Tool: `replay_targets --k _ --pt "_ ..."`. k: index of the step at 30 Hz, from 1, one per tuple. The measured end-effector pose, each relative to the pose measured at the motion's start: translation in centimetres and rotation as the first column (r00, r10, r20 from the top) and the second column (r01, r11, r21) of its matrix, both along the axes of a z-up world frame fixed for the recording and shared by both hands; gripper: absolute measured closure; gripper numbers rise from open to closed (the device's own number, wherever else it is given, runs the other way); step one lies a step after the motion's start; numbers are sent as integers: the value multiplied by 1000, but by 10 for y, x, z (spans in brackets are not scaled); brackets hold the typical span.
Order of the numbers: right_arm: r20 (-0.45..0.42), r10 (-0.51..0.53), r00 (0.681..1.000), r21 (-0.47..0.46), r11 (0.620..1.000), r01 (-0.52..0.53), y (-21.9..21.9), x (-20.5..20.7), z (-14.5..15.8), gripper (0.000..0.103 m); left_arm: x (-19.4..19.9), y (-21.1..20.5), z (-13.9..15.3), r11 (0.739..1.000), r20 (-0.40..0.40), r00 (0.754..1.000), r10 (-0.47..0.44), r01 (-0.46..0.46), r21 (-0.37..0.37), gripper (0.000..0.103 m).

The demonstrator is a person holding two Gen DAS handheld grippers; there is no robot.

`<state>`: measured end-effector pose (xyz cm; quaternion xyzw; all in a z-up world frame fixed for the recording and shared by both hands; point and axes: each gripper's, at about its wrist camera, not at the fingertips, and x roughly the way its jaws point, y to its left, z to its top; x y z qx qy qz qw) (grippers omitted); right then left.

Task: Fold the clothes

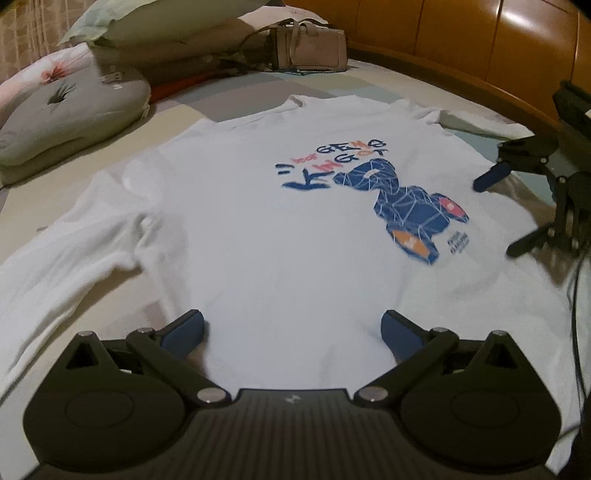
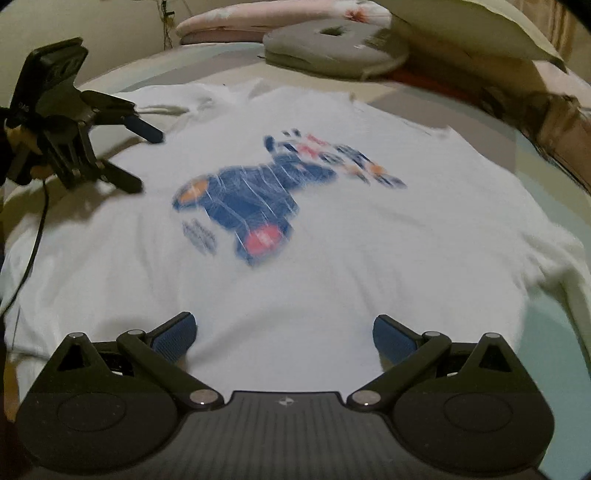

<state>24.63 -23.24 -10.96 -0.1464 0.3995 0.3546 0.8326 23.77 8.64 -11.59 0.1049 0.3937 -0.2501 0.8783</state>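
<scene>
A white long-sleeved shirt (image 1: 258, 229) with a blue bear print (image 1: 402, 203) lies spread flat, print side up, on the bed. My left gripper (image 1: 293, 328) hovers open over the shirt's near edge, with nothing between its blue pads. My right gripper (image 1: 502, 210) shows at the right edge of the left wrist view, open, over the shirt's side. From the right wrist view the shirt (image 2: 332, 258) fills the middle and the print (image 2: 251, 206) is blurred. There my right gripper (image 2: 284, 332) is open above the cloth, and the left gripper (image 2: 142, 158) stands open at the upper left.
A grey cushion (image 1: 70, 114), pillows (image 1: 110, 26) and a beige handbag (image 1: 314, 48) sit at the head of the bed. A wooden headboard (image 1: 461, 48) curves along the far right. The chequered bedsheet (image 1: 229, 99) shows around the shirt. A cable (image 2: 33, 240) hangs from the left gripper.
</scene>
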Motion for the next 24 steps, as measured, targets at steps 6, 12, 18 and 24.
replay_targets --k 6,12,18,24 --pt "42 23 999 85 996 -27 -20 -15 10 0 -31 -22 25 992 26 992 -126 126 9 4" --pt "36 110 993 71 991 -113 -7 -19 -1 0 -54 -68 15 948 -7 954 -299 298 111 4" --pt "37 118 992 28 992 -119 -51 -27 -5 0 -60 -29 0 978 -92 977 -190 197 66 0" --pt "34 92 995 -45 995 -91 -69 -42 2 0 -75 -23 6 970 -87 977 -194 204 131 1"
